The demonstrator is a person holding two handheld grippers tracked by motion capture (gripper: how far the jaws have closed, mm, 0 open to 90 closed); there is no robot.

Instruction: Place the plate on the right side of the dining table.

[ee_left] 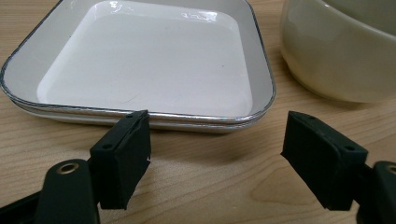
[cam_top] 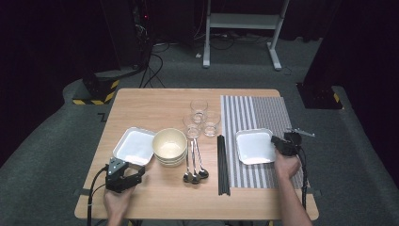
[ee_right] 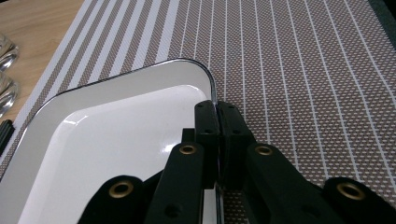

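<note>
Right gripper [ee_right: 217, 140] pinches one plate [ee_right: 107, 154]; left gripper [ee_left: 215, 158] gapes before two stacked plates [ee_left: 140, 60].

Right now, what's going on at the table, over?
Right gripper clamped on white plate's rim, on the striped mat. Left gripper open before stacked plates. Nothing blocking.
</note>
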